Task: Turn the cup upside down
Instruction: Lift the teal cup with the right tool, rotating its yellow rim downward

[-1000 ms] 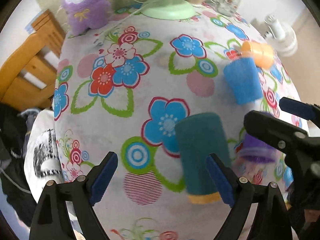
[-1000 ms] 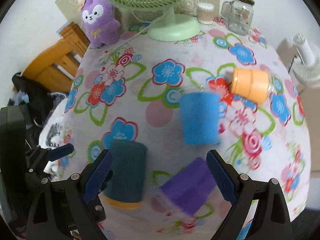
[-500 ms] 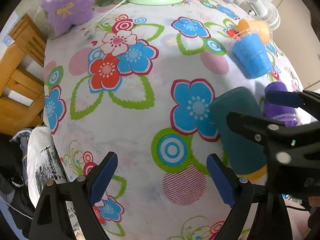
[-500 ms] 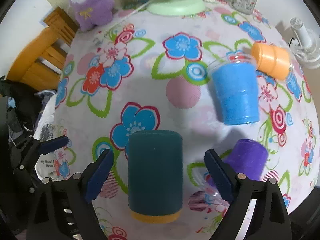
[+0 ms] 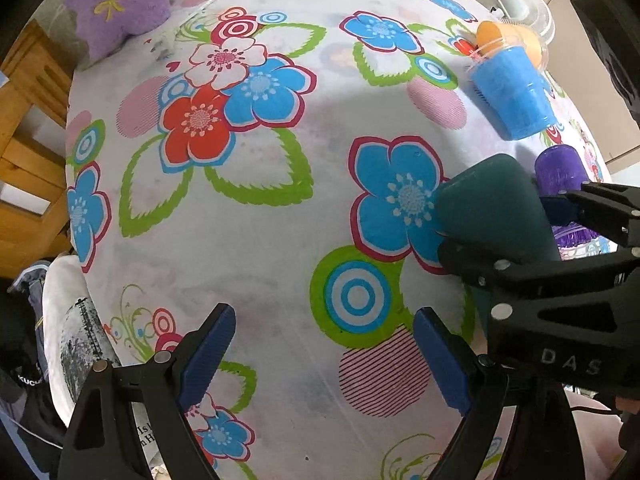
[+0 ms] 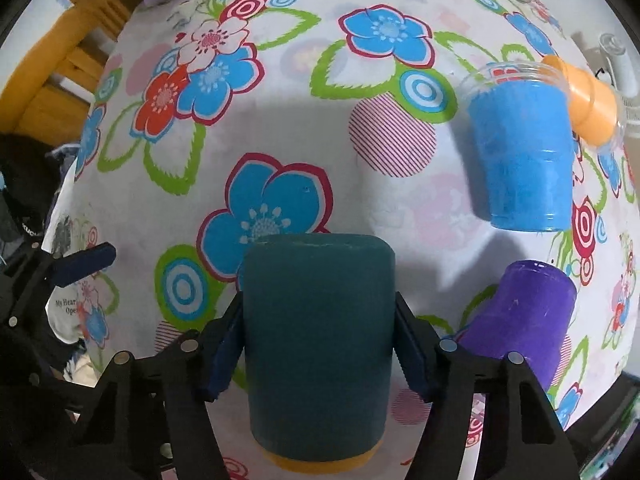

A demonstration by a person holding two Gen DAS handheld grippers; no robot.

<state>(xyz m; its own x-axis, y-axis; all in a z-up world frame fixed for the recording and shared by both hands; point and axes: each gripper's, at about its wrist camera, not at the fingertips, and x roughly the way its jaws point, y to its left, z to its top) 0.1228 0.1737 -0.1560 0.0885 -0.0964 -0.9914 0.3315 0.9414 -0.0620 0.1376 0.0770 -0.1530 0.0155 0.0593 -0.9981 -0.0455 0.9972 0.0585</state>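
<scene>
only readable bits: "DAS" on the right gripper (image 5: 568,360), "My Hear… Ope…" on white fabric (image 6: 66,308) off the table edge

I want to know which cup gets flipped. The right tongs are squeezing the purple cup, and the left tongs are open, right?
Not quite. In the right wrist view, the right tongs are squeezing the dark teal cup, not the purple cup, which lies free beside it. The left tongs are open, as you said.

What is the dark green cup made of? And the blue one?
The dark green cup, held between the right gripper fingers, looks matte and slightly fuzzy, maybe felt or foam, with a yellow band at one end. The blue cup looks like clear shiny plastic over a blue lining; its see-through rim shows.
</scene>
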